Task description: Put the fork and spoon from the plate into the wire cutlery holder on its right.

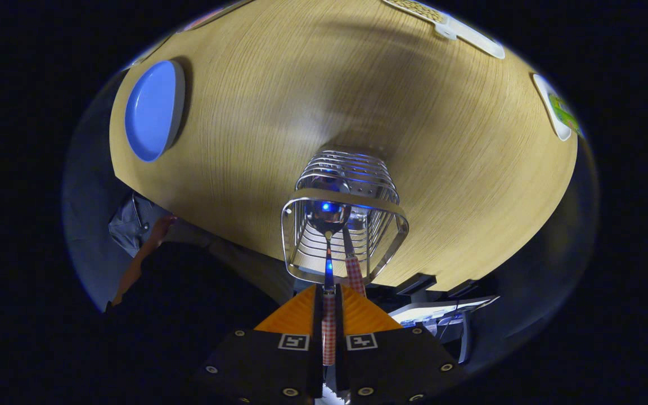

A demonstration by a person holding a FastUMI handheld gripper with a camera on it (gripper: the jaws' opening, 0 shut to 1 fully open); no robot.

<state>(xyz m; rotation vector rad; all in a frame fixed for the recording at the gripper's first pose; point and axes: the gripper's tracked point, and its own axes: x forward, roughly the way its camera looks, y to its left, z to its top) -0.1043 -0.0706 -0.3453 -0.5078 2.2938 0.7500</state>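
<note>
My gripper (329, 292) is shut on the red-checked handle of a spoon (329, 216), whose shiny bowl points forward and hangs inside the mouth of the wire cutlery holder (343, 216). A second red-checked handle, the fork's (354, 270), leans in the holder just right of the spoon, its tines hidden among the wires. The holder stands on the wooden table (279, 112) directly ahead of my fingers. The blue plate (152, 109) lies far off to the holder's left, with nothing on it.
A white-edged mat (470, 34) and a white card with a green picture (557, 109) lie at the table's far side, right of the holder. A person's arm and sleeve (138, 236) show beside the table, below the plate.
</note>
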